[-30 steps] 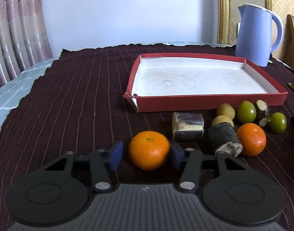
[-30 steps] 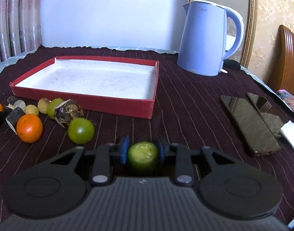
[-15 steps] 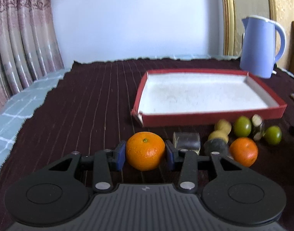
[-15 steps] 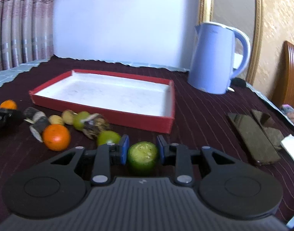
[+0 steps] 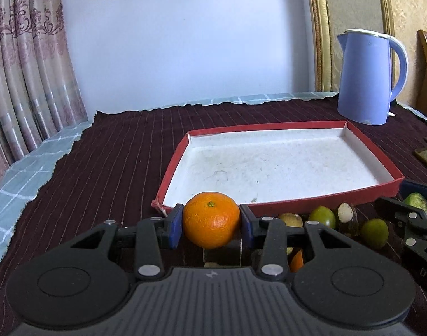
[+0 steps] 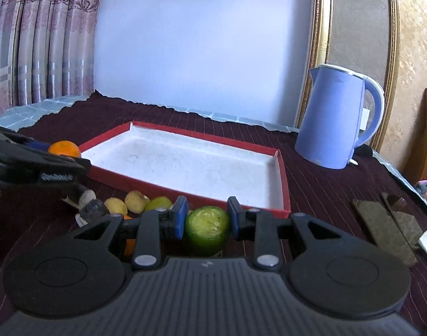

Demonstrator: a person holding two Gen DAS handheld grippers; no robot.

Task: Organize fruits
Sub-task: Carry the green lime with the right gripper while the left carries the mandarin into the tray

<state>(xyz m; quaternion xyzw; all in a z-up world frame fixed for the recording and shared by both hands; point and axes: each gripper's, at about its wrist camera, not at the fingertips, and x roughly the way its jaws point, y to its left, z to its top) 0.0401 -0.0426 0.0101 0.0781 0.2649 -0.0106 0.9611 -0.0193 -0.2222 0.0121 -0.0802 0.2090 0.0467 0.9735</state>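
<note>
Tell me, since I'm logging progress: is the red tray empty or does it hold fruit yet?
Empty. The red tray shows only its bare white floor in both views; the orange is held in front of it.

Readable markings: almost none

A faint, illegible brand mark sits near the top of the tall lavender-blue plastic kettle [image 6: 336,117]; no other text, label or number can be read.

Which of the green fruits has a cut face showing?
The green fruit clamped in the right gripper: its flat, pale cut face shows; the ones on the cloth look whole.
</note>
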